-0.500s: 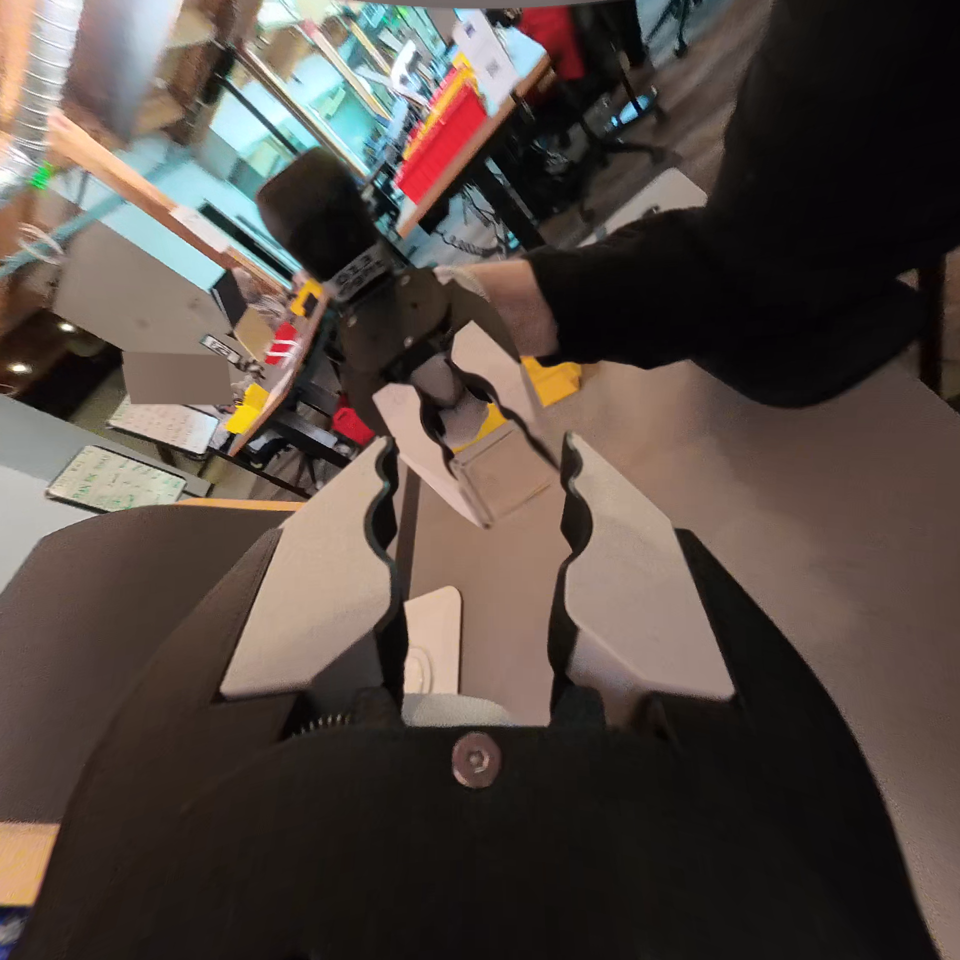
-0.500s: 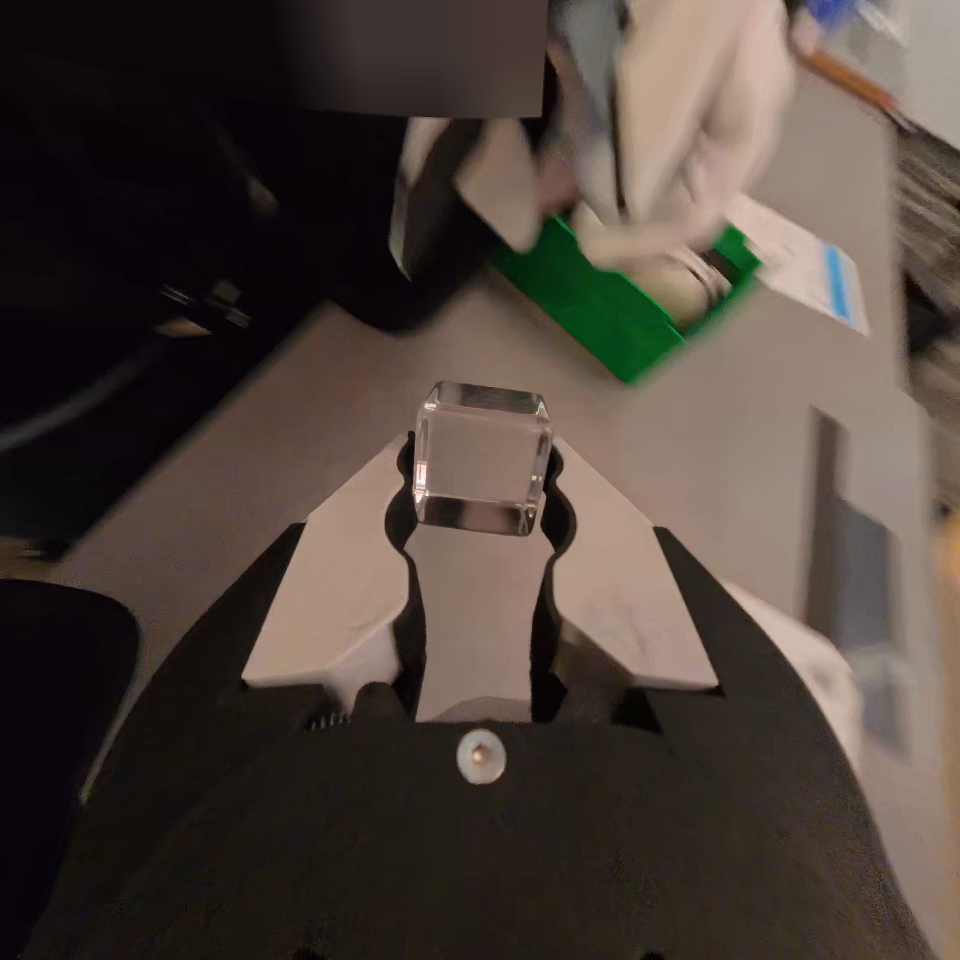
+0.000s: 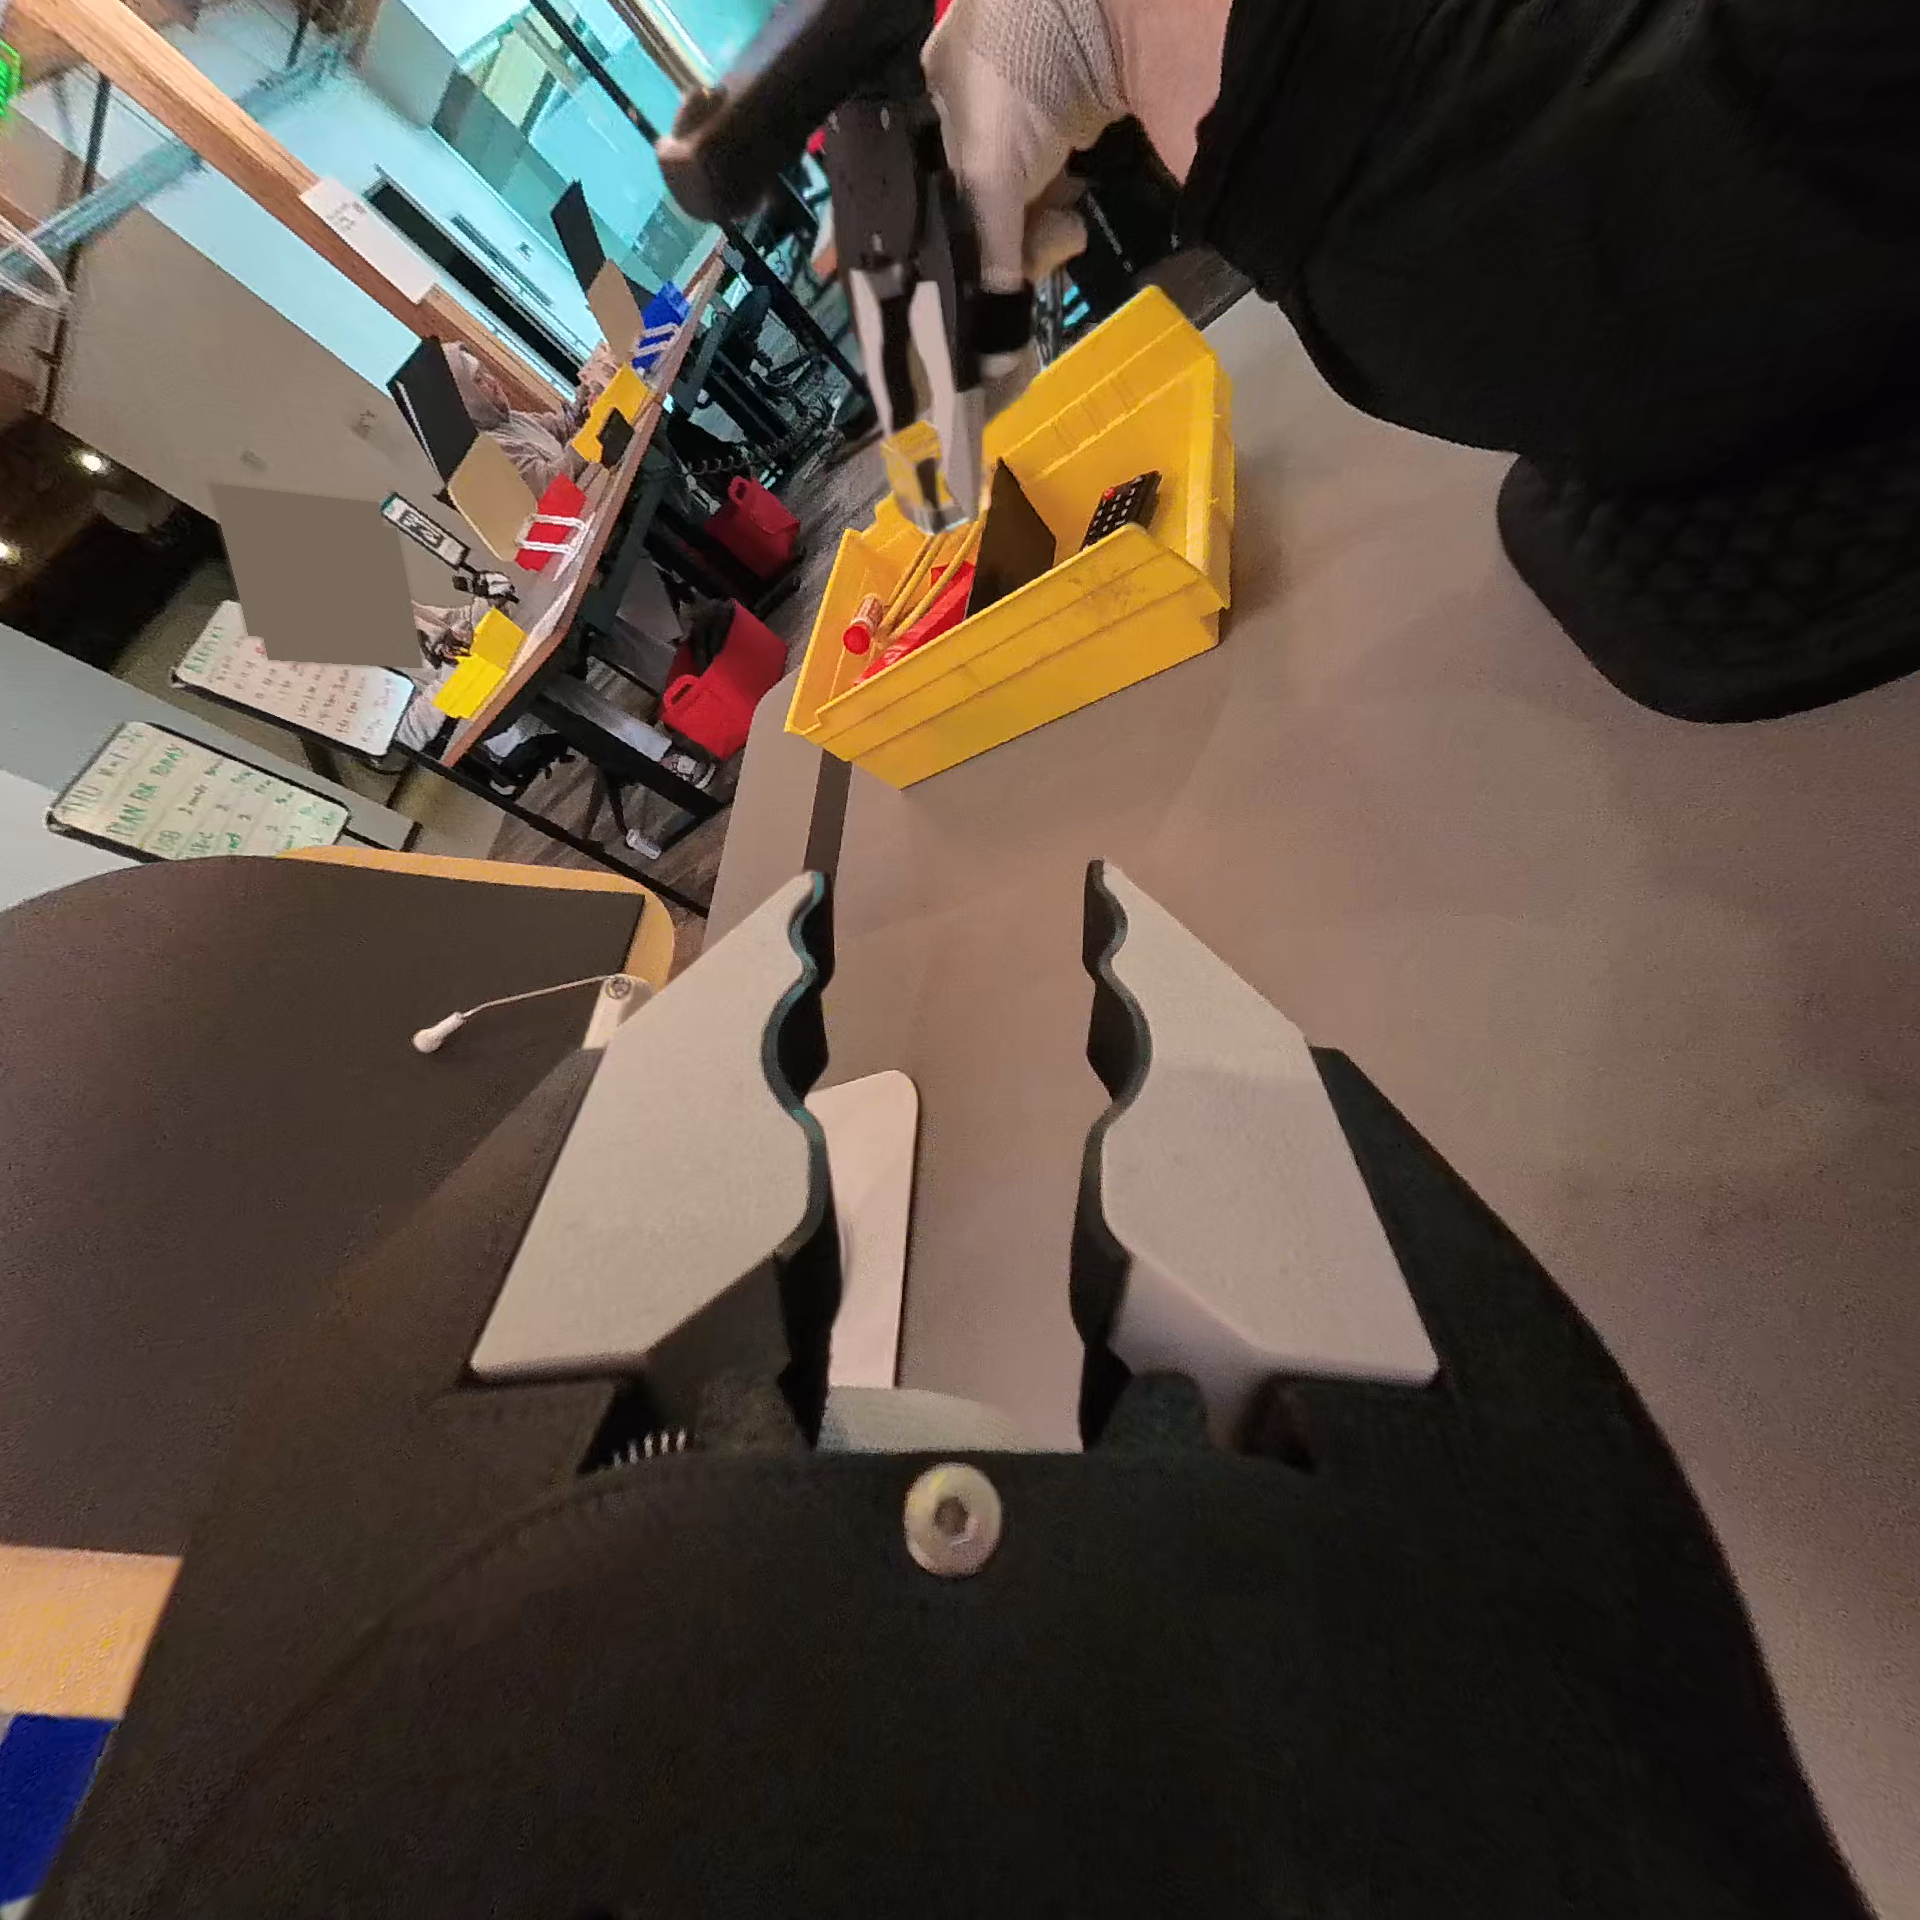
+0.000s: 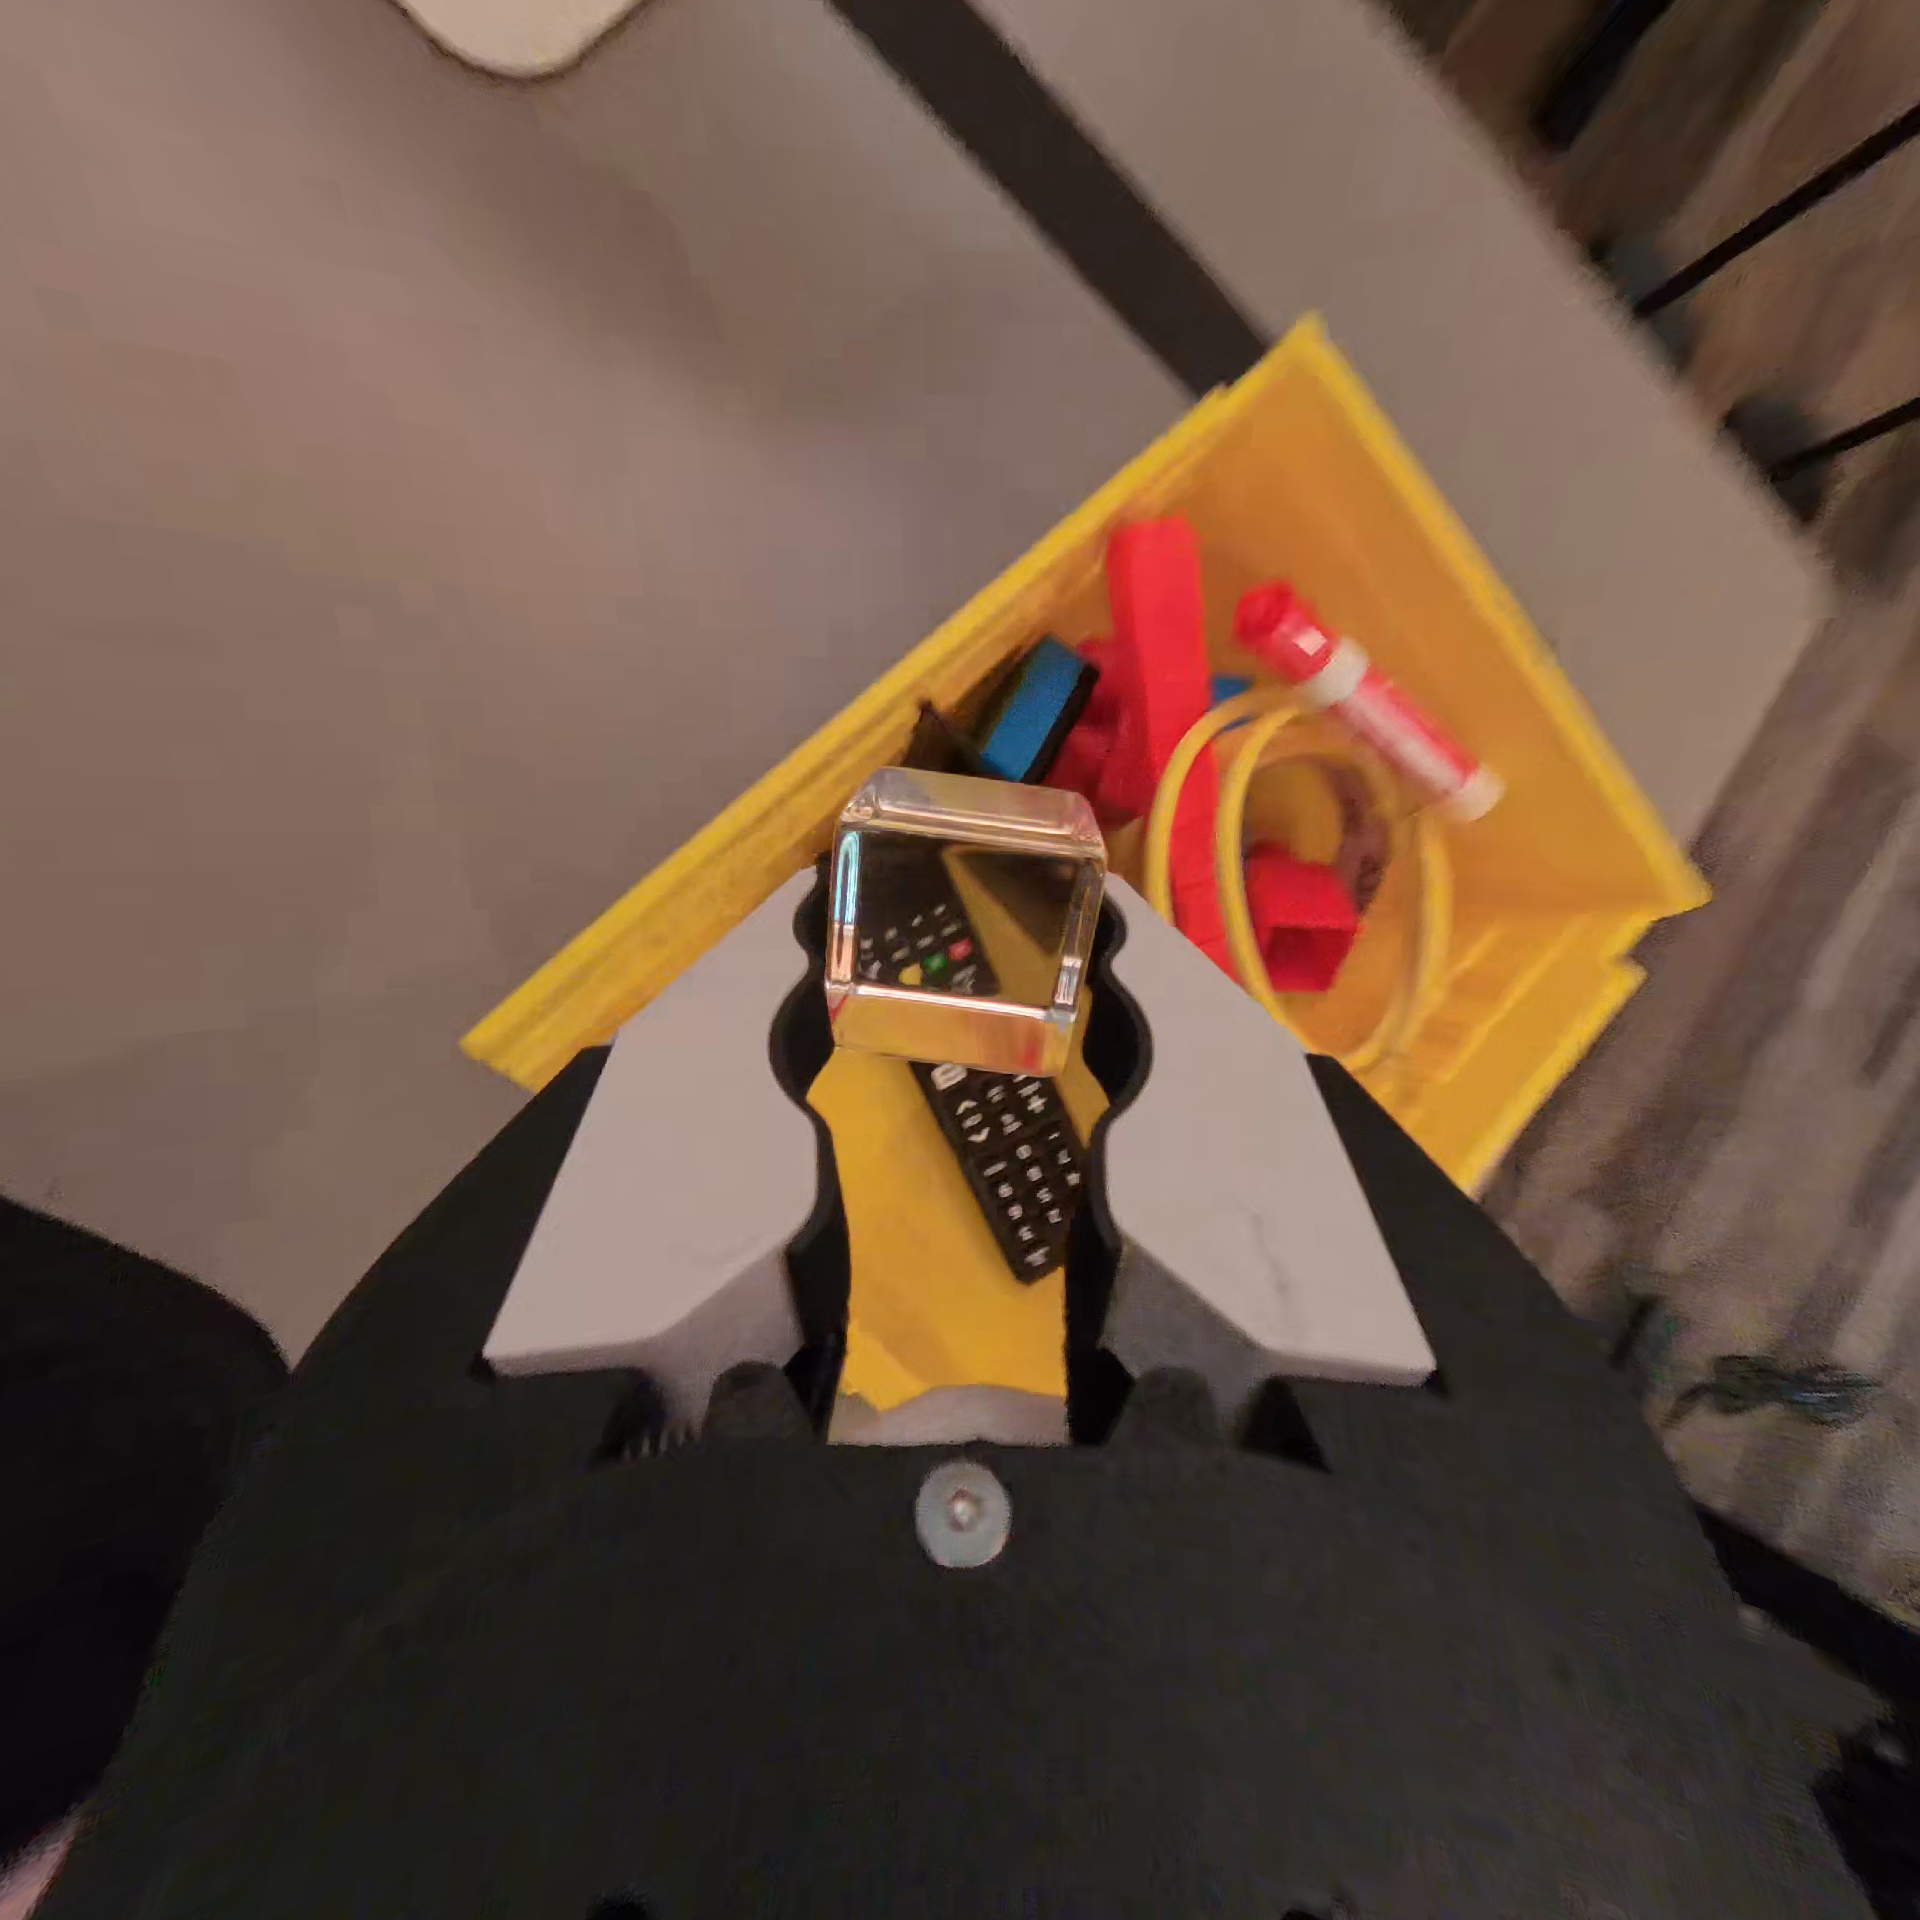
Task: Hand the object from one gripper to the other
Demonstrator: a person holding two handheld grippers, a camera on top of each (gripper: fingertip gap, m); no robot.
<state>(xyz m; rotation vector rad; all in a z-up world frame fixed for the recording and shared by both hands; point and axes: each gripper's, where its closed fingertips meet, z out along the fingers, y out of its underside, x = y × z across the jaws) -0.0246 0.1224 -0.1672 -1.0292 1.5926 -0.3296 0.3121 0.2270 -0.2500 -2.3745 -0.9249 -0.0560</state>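
A clear glass-like cube [image 4: 961, 930] is clamped between the fingertips of my right gripper [image 4: 961, 914], which points down over a yellow bin [image 4: 1538, 831]. In the left wrist view the same right gripper [image 3: 930, 488] hangs over the yellow bin [image 3: 1049, 665] with the cube [image 3: 920, 483] at its tips, held by a gloved hand [image 3: 1023, 114]. My left gripper [image 3: 956, 914] is open and empty, low over the grey table [image 3: 1455, 935], well short of the bin.
The bin holds a black remote [image 4: 1013, 1164], a red marker [image 4: 1361, 707], yellow rings [image 4: 1299, 883], red pieces [image 4: 1148, 665] and a blue-and-black block [image 4: 1029, 717]. A white pad [image 3: 868, 1195] lies under the left gripper. A person's dark sleeve [image 3: 1558, 208] fills the upper right. Across from one pair of fingers to the other is roughly 35 centimetres.
The right gripper has swung away from the left gripper with the cube and now hangs over the yellow bin. The left gripper stays open and empty.
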